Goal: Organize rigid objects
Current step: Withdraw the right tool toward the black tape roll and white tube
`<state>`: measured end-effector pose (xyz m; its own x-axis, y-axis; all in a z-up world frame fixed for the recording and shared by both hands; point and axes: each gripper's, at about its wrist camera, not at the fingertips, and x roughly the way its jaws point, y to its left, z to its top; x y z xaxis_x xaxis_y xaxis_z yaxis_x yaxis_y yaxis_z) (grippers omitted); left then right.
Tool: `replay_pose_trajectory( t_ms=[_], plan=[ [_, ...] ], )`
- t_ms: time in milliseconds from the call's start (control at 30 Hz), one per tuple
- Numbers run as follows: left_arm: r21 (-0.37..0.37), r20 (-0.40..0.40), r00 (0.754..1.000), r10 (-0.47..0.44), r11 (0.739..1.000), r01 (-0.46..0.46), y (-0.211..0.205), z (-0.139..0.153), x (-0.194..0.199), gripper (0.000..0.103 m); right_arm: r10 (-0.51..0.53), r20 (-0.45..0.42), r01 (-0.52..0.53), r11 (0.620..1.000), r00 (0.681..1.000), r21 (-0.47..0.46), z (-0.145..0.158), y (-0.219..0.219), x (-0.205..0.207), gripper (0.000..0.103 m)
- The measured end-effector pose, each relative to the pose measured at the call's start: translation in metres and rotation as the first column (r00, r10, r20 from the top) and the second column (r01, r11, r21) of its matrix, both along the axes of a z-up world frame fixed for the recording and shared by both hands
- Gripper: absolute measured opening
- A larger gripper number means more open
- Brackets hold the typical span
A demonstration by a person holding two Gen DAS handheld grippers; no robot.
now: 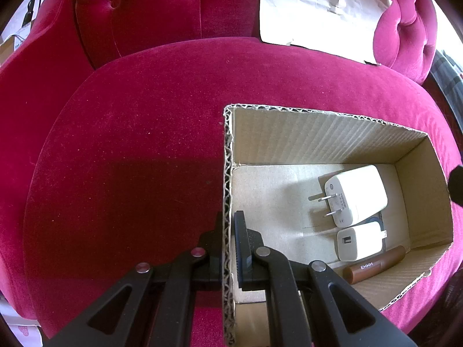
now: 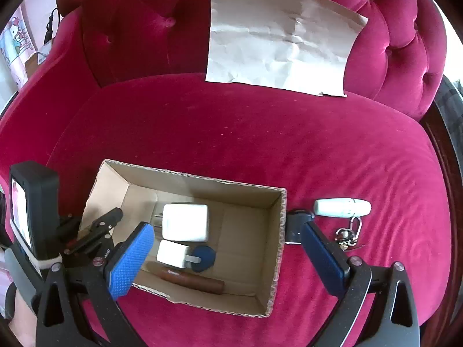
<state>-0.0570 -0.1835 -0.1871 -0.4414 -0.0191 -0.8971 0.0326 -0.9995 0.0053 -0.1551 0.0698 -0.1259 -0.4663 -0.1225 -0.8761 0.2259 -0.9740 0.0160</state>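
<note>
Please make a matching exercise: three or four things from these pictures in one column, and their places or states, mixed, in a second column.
1. large white charger
2. white tube
3. left gripper
4. crumpled paper

a. leaning on the sofa backrest
b. shut on the cardboard box wall
c. inside the box
d. on the cushion, outside the box

Pairs: 1-c, 2-d, 3-b, 4-a

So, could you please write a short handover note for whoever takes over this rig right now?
Left claw: shut on the left wall of the cardboard box, steadying it.
Right claw: open, empty, above the box.
Done, in the box: large white charger, small white charger, brown tube, blue disc.
Left, on the red sofa seat right of the box: white tube, keyring.
</note>
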Motion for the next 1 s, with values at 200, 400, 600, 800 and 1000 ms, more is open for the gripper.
replay_pose_trajectory(
  t_ms=[200, 400, 600, 800, 1000],
  plan=[
    [-0.003, -0.001, 1.0, 0.0, 1.0, -0.001, 0.005, 0.002, 0.001, 0.006, 0.0, -0.011, 0.0, 1.0, 1.0, 0.01, 0.007, 0.017, 0.001, 0.103],
    [-0.003, -0.001, 1.0, 0.0, 1.0, 0.0, 0.022, 0.001, 0.001, 0.006, -0.018, -0.018, 0.018, 1.0, 1.0, 0.014, 0.011, 0.041, 0.0, 0.103],
    [-0.003, -0.001, 1.0, 0.001, 1.0, -0.001, 0.023, 0.001, 0.0, 0.006, -0.047, -0.028, 0.047, 0.999, 0.999, 0.015, 0.013, 0.068, -0.002, 0.103],
    [-0.003, -0.001, 1.0, 0.001, 1.0, -0.001, 0.023, 0.001, 0.0, 0.006, -0.079, -0.031, 0.079, 0.997, 0.996, 0.016, 0.008, 0.091, -0.005, 0.103],
    [-0.004, 0.0, 1.0, 0.0, 1.0, 0.0, 0.028, -0.002, -0.002, 0.006, -0.116, -0.028, 0.117, 0.993, 0.993, 0.008, 0.0, 0.113, -0.009, 0.103]
  ],
)
